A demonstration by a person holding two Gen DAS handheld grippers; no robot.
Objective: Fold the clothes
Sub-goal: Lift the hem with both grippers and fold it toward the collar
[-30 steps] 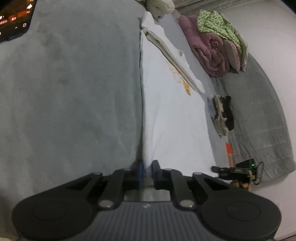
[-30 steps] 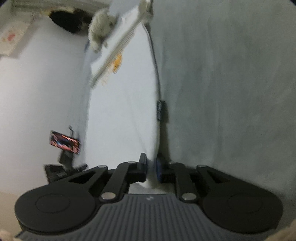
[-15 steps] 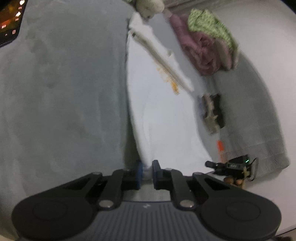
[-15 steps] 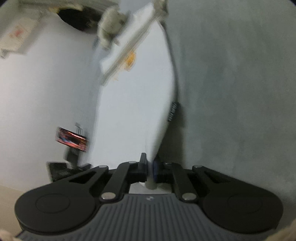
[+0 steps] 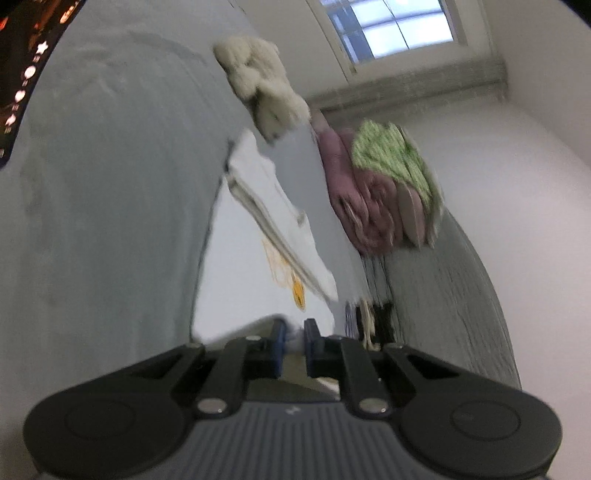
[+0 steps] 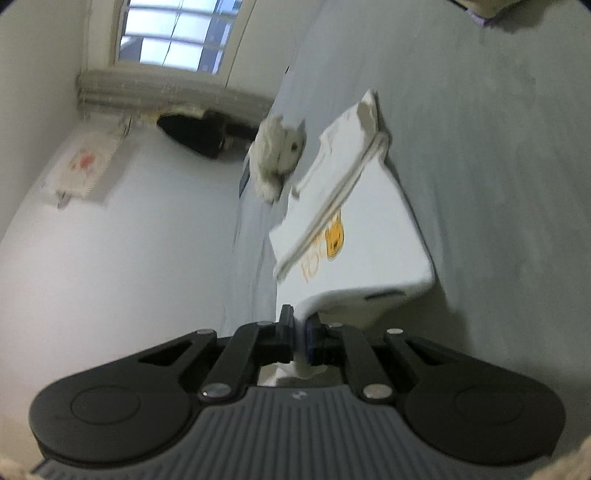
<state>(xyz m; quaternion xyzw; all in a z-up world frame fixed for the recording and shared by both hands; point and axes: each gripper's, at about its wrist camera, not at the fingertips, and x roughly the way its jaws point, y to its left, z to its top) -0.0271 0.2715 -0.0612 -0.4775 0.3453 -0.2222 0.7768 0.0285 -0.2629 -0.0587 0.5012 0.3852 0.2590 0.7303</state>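
A white T-shirt (image 5: 243,258) with an orange print lies lengthwise on the grey bed cover (image 5: 103,221), its sleeves folded inward at the far end. My left gripper (image 5: 294,338) is shut on the shirt's near hem, which is lifted off the bed. In the right wrist view the same white T-shirt (image 6: 373,240) curls up at its near edge, with a dark label showing on the raised hem. My right gripper (image 6: 300,341) is shut on that hem, white cloth pinched between its pads.
A cream plush toy (image 5: 258,88) sits past the shirt's far end. Rolled pink and green bedding (image 5: 373,192) lies to the right of it. Dark socks (image 5: 373,317) lie near the shirt's right side. A lit phone screen (image 5: 22,74) shows at far left. A window (image 6: 177,33) is beyond.
Both grippers have risen and tipped up, lifting the shirt's near hem off the bed. The window and far wall have come into view. The shirt now looks shorter ahead.
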